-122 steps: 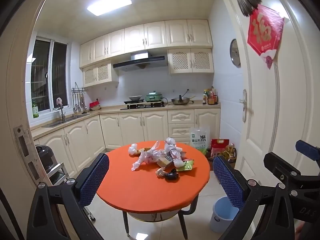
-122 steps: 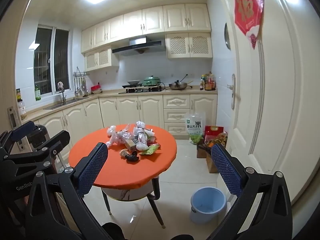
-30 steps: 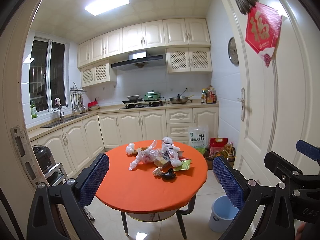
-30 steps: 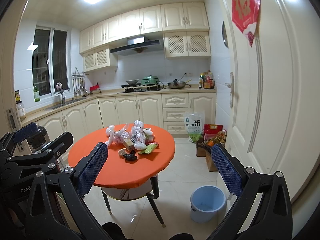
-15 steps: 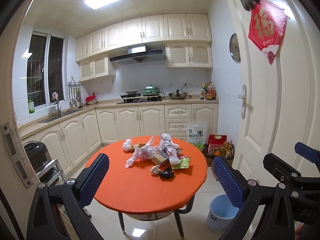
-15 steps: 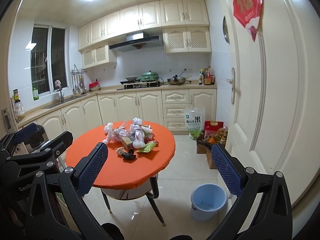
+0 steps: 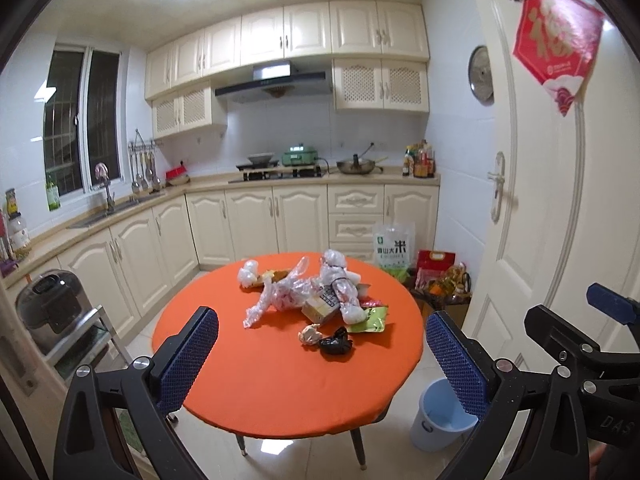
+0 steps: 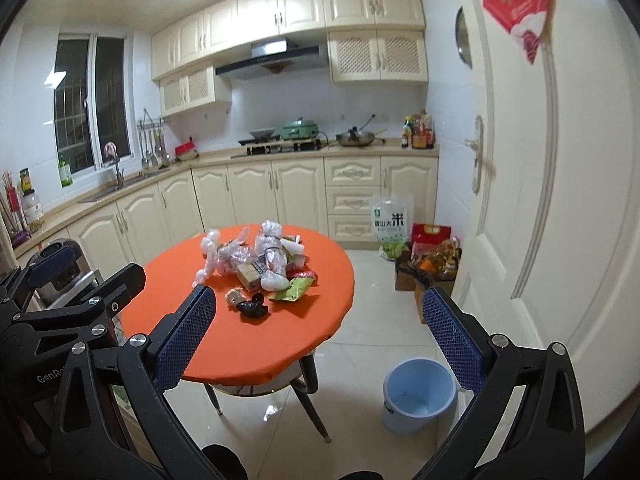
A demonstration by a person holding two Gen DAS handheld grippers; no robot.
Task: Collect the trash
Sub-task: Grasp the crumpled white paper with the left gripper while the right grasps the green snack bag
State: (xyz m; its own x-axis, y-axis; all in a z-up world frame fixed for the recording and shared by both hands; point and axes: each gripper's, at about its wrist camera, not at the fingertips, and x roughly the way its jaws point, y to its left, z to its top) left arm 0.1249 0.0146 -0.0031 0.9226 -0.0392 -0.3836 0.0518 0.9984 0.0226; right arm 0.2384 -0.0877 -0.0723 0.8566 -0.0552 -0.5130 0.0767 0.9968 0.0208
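**Both claws come closer to the messy table**

Closer now than a moment ago, both claws have moved toward the round orange table (image 7: 280, 380), and the trash on it looks bigger in both views.

The left claw (image 7: 322, 358) is spread wide, with nothing between its blue pads (image 7: 188, 356). It hangs in the air in front of the table, well apart from the trash. The right claw (image 8: 320, 334) is spread wide too and holds nothing. It hangs beside the left claw, more to the right side of the table.

The pile of trash (image 7: 316, 296) sits on the far half of the table. It has crinkly clear plastic bags (image 7: 280, 294), a small brown box (image 7: 320, 306), a green wrapper (image 7: 370, 320), a crumpled tan paper ball (image 7: 310, 334) and a black scrunched thing (image 7: 336, 346). The black thing and the paper ball lie at the front of the pile, touching or almost touching each other.

A light blue bin (image 8: 418, 394) stands on the shiny floor, near the right side of the table and close to the white door (image 8: 540, 200). It looks empty inside.

Behind the table, a bag of rice (image 8: 391, 222) leans on the cream cupboards (image 8: 256, 196). A red bag (image 8: 430, 238) and some boxes sit next to it. A stove with pots (image 8: 296, 136) is on the counter at the back.
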